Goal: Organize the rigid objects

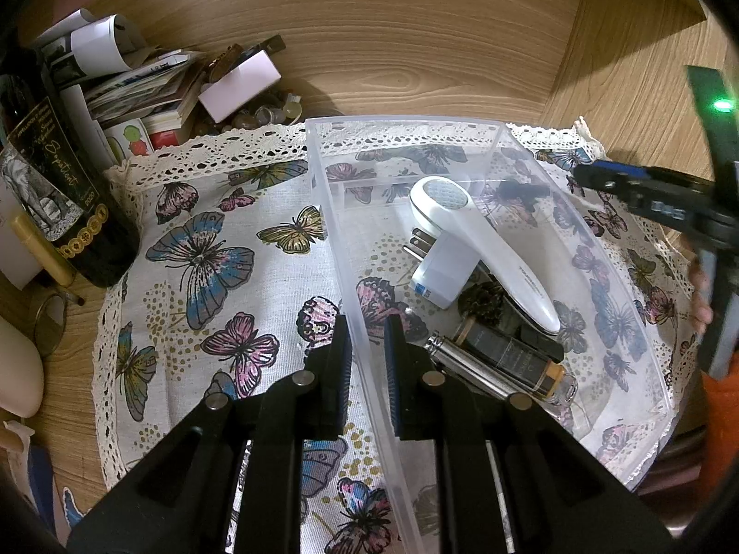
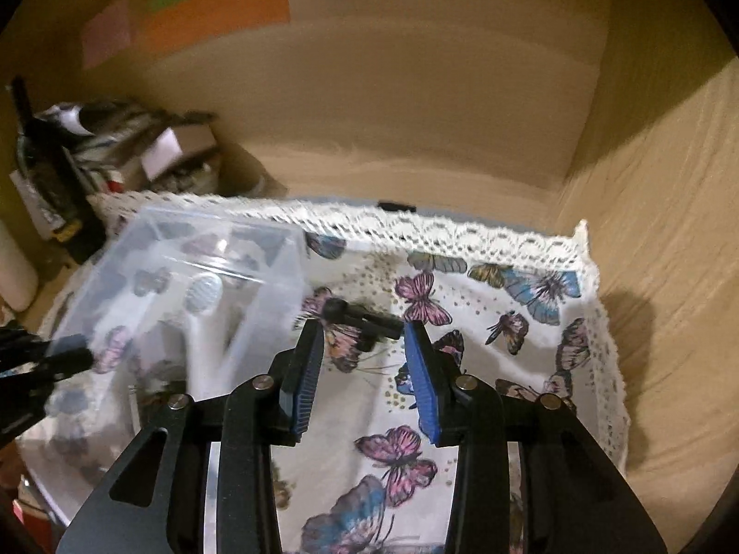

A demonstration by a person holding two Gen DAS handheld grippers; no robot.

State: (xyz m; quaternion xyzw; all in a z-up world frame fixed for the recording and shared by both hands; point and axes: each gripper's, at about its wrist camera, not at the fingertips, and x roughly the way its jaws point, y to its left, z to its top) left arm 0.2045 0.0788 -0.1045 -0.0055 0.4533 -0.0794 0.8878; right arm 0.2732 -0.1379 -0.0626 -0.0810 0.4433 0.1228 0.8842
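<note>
The left hand-held gripper (image 1: 368, 346) was clamped on the near wall of the clear plastic bin (image 1: 485, 125). The right hand-held gripper (image 2: 365, 346) stood parted and empty over the butterfly cloth (image 2: 485, 346). A small black object (image 2: 360, 316) lay just beyond it, beside the bin. Inside the bin lay a white lint shaver (image 1: 471, 235), a white plug adapter (image 1: 443, 267) and small bottles (image 1: 508, 360). Farther off, a wine bottle (image 1: 60, 194) stood on the tabletop (image 1: 415, 46).

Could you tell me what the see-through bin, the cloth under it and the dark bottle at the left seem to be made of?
Bin: likely rigid clear plastic, glossy; the cloth pattern shows through its walls.
Cloth: woven fabric, matte, printed with butterflies, with a lace edge; the weave is visible.
Bottle: probably dark glass, shiny, with a paper-looking label; the material is not certain from its look alone.
</note>
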